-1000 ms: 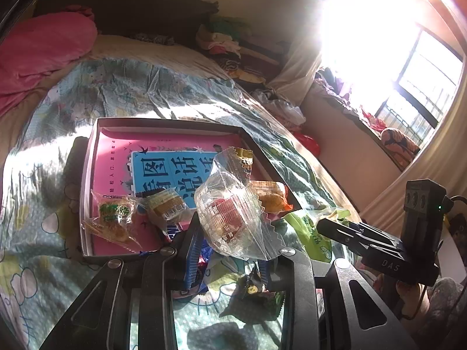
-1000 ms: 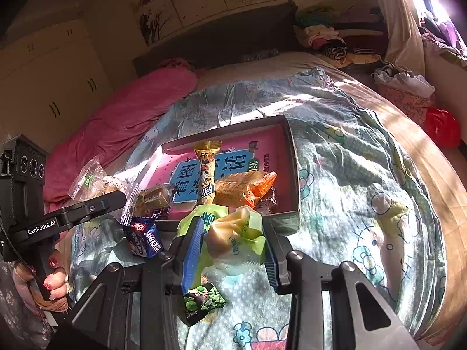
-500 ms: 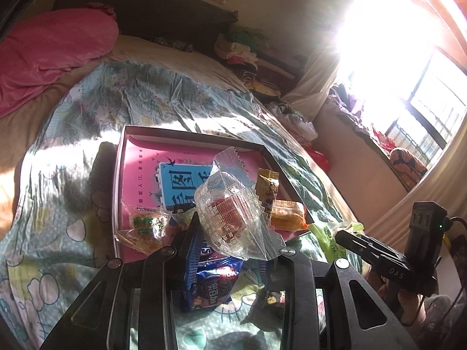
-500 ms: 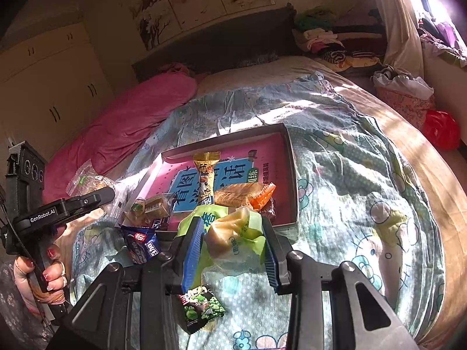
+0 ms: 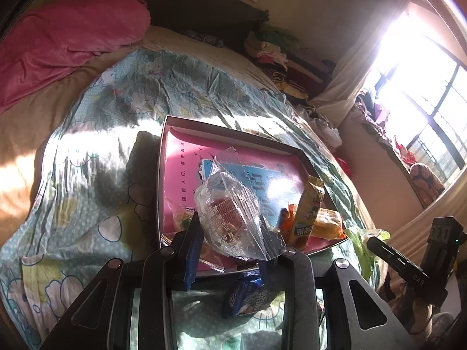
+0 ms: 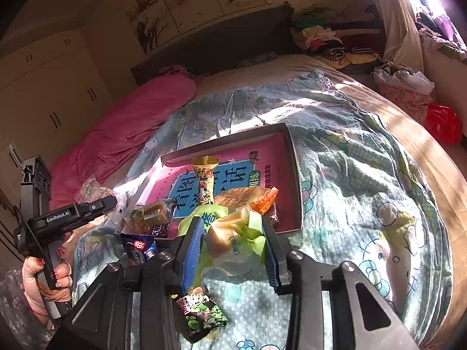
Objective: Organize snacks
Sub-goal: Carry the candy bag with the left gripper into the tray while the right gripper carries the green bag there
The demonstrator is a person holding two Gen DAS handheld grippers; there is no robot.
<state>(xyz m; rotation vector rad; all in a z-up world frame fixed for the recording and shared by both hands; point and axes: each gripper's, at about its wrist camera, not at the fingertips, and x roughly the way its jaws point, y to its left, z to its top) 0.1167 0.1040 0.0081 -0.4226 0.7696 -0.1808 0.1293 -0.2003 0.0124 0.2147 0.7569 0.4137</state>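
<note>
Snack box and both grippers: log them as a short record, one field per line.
surface: patterned bed cover
box: open, pink-lined, on the bed
in box: yellow stick pack, orange packet
left gripper: shut on clear-wrapped snack
right gripper: shut on green-wrapped snack
loose on bed: blue packet, green pea packet

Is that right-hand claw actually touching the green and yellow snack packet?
Touching. The right wrist view shows the right gripper shut on the green snack packet, pads pressing both sides.
</note>
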